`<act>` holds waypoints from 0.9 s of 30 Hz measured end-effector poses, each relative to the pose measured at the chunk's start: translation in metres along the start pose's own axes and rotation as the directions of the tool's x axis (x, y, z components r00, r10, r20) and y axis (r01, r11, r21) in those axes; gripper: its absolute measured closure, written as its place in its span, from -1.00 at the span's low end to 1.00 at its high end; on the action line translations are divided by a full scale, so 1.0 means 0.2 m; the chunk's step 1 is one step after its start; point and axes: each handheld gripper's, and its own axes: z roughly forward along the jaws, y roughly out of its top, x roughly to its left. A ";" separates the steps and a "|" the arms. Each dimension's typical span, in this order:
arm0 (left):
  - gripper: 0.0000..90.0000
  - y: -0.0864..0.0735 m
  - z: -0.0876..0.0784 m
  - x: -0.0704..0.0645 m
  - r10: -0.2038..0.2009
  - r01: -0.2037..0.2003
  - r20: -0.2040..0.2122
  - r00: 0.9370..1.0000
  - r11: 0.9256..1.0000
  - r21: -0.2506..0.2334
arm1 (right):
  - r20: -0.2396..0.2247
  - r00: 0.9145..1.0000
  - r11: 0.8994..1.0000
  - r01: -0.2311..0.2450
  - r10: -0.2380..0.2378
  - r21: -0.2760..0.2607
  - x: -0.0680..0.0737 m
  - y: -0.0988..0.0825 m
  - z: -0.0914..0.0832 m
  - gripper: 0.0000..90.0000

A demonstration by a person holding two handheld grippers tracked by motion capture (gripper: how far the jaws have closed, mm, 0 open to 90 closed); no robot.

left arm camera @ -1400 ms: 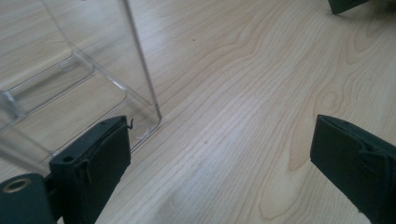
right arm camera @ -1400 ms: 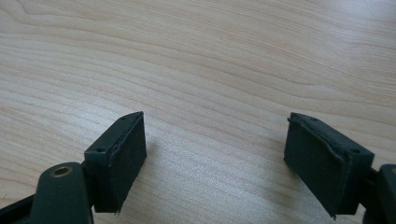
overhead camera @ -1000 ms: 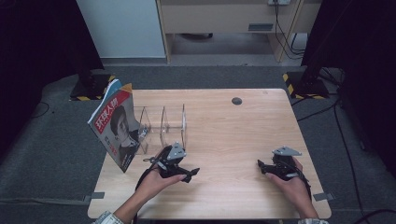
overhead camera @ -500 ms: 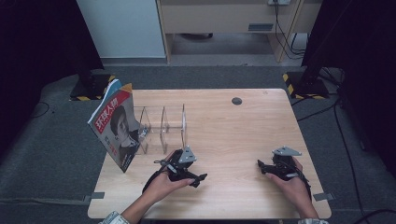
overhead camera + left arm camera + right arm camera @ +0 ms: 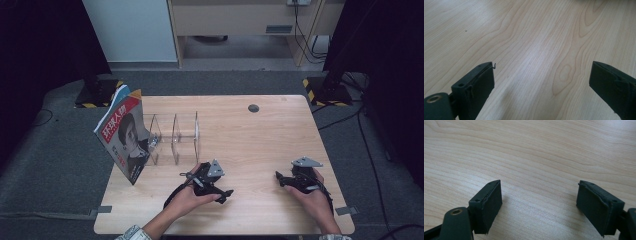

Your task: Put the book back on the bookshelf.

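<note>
Both grippers hover low over the bare wooden table (image 5: 250, 140) near its front edge. My left gripper (image 5: 210, 184) is front centre, held by a hand. In the left gripper view its jaws stand wide apart over wood grain, so the left gripper (image 5: 541, 75) is open with nothing between them. My right gripper (image 5: 286, 181) is at the front right, and in its own view the right gripper (image 5: 539, 195) is also open and holds nothing. A magazine (image 5: 121, 134) with a red-and-white cover leans upright against a clear acrylic divider rack (image 5: 174, 137) at the table's left.
A small dark round disc (image 5: 253, 108) lies near the table's far edge. Tape strips mark the front corners. Black stands with yellow-black bases (image 5: 325, 90) sit on the floor beyond the table's far corners. Bare wood lies between the grippers and to the right of the rack.
My left gripper has drifted to the right and slightly toward the table's front edge. The right gripper, magazine and rack have stayed put.
</note>
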 end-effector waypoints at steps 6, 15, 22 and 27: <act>-0.87 0.03 0.07 -0.02 0.006 -0.005 -0.016 1.000 1.000 0.024 | -0.001 1.000 1.000 -0.001 0.001 0.001 0.00 0.00 0.00 -0.54; -0.87 0.08 0.14 0.02 -0.002 0.004 -0.036 0.999 1.000 0.030 | -0.001 1.000 1.000 0.001 -0.001 0.001 0.00 0.00 0.00 -0.55; -0.87 0.11 0.21 0.08 -0.027 0.029 -0.056 0.998 0.999 0.038 | -0.003 1.000 1.000 0.000 0.001 0.002 0.00 0.00 0.00 -0.55; -0.87 0.12 0.23 0.10 -0.046 0.048 -0.065 0.997 0.998 0.029 | -0.003 1.000 1.000 0.002 -0.002 0.002 0.00 0.00 0.00 -0.56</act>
